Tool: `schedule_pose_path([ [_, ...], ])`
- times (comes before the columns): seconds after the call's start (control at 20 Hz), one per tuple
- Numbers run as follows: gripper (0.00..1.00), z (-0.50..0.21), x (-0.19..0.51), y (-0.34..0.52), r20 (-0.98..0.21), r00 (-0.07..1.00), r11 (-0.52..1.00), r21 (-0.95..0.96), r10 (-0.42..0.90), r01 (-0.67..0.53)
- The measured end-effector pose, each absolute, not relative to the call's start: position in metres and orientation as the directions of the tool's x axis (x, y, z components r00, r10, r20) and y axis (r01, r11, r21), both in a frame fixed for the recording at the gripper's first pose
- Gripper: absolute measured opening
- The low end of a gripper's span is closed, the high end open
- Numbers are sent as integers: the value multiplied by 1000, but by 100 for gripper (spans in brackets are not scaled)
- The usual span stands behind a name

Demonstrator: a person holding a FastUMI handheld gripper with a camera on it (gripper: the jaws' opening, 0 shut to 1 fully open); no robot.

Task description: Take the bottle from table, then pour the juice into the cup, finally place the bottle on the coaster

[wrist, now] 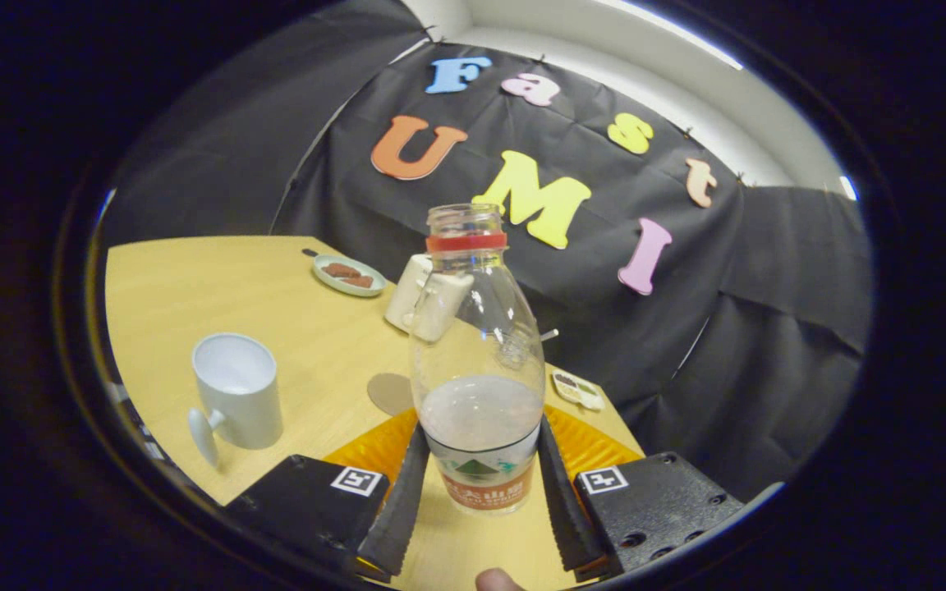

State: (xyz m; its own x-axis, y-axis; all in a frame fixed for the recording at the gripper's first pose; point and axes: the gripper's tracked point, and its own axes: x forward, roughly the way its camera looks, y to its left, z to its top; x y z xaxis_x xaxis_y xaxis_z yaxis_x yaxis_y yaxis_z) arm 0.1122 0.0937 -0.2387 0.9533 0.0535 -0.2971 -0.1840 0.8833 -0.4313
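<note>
The gripper (479, 484) pinches a clear plastic bottle (477, 361) low on its body, both black ribbed fingers (401, 501) pressing its labelled base from left and right. The bottle stands upright between them, uncapped, with a red ring around its neck and pale cloudy juice filling roughly its lower part. A fingertip (496, 581) shows just near the bottle's base.

On the light wooden table (194, 287), to the left of the fingers, stands a white ceramic cup (237, 391) with its handle turned toward the near side; it sits close to the table's near-left edge. Between the cup and the bottle lies a flat round brown coaster (389, 392), partly hidden behind the bottle, with bare tabletop around it on the left. Beyond the bottle stand white ceramic mugs (420, 300), partly seen through the plastic. Farther left of these rests a small pale dish (349, 275) holding brown pieces. Right of the bottle, near the table's right edge, lies a small white packet (577, 389). The widest open tabletop stretches between the cup and the far dish.
</note>
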Motion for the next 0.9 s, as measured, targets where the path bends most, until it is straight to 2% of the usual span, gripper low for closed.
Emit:
schedule_pose_path([
  [0.4, 73, -252, 120, 118, -273, 962, 612, -759, 15, -225],
  [0.7, 73, -252, 118, 130, -228, 973, 358, -907, 22, -221],
  [0.9, 73, -260, 119, 130, -223, 974, 245, -944, 23, -222],
])
